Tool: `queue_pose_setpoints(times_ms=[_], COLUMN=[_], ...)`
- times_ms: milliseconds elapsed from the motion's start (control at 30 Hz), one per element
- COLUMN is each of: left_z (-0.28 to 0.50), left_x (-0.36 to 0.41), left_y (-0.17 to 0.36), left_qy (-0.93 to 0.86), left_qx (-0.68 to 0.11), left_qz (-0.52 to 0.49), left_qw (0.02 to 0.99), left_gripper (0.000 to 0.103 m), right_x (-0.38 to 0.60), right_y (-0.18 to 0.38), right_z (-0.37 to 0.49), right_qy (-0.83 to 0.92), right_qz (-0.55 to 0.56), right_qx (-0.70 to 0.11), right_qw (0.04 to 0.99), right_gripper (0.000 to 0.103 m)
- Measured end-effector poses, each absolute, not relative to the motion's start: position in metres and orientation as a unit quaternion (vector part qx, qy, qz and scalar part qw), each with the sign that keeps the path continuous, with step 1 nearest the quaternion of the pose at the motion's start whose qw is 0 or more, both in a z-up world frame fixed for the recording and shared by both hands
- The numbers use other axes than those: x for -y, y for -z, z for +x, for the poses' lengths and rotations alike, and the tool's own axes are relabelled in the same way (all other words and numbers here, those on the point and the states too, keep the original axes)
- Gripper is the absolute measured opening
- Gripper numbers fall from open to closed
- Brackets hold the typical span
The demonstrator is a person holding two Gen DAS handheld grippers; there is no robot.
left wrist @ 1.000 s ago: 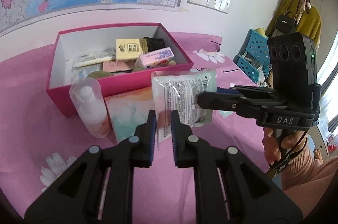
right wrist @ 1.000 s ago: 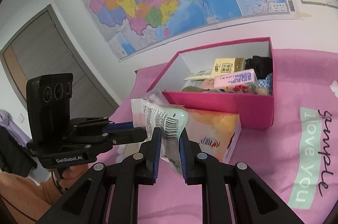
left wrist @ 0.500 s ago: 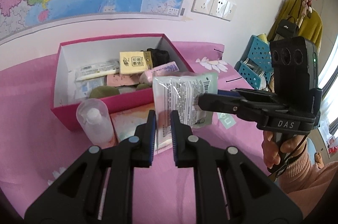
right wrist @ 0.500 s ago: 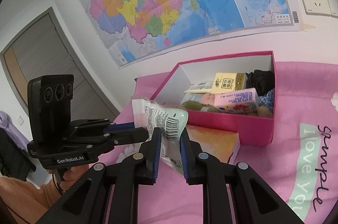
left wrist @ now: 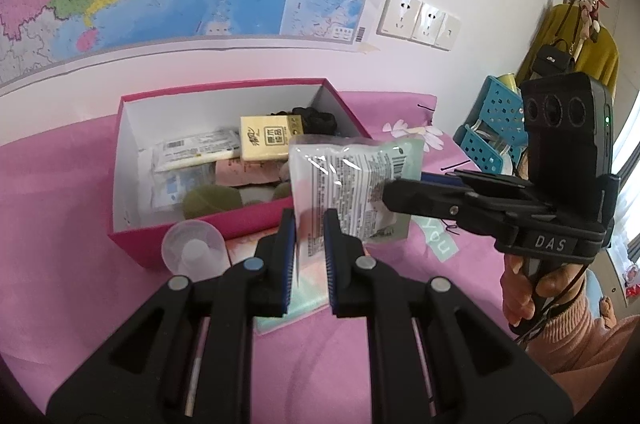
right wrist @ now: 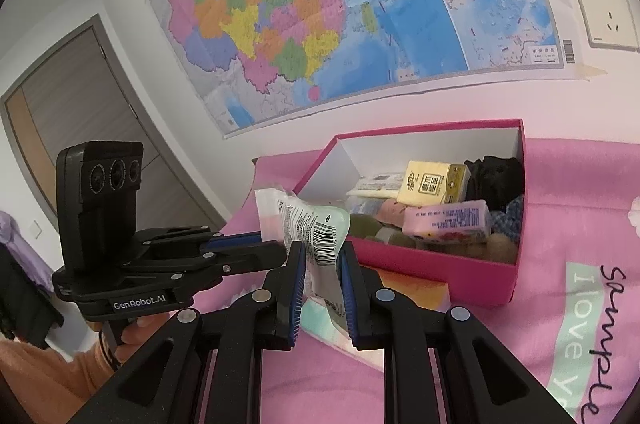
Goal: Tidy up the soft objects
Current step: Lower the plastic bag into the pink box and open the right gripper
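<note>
Both grippers hold one clear and mint-green plastic packet [left wrist: 352, 184] in the air in front of the pink box [left wrist: 132, 240]. My left gripper [left wrist: 310, 236] is shut on its lower left edge. My right gripper [right wrist: 322, 260] is shut on its barcode end [right wrist: 320, 236], and in the left wrist view it reaches in from the right [left wrist: 396, 192]. The box [right wrist: 472, 276] holds a yellow tissue pack [left wrist: 266, 142], a pink tissue pack [right wrist: 448, 222], a white sachet, black cloth and green round things.
A clear bottle with a round cap [left wrist: 194, 252] stands against the box's front wall. A flat orange and teal tissue pack [right wrist: 412, 292] lies on the pink bedsheet before the box. Blue baskets [left wrist: 492, 128] stand at the right. A map hangs behind.
Both grippers have lifted the packet higher and a little toward the box. The bottle and the flat pack have dropped lower in view.
</note>
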State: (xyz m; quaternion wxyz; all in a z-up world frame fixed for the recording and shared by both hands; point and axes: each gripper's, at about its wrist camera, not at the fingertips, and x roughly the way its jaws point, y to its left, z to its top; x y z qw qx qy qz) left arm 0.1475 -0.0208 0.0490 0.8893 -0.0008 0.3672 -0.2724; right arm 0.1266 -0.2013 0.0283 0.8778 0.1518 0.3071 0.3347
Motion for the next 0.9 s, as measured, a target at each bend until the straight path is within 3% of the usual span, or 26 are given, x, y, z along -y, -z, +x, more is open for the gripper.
queue_pose_setpoints(times_ms=[900], left_z=[0.179], left_x=[0.02], left_y=[-0.057], left_qy=[0.254], left_qx=[-0.367], left_qz=[-0.001], left_qw=[0.895], left_gripper=[0.014], right_x=[0.2], right_y=[-0.04], right_z=[0.157], right_qy=[-0.333], right_qz=[0.151], right_qx=[-0.3], right_qw=[0.881], right_gripper=[0.018])
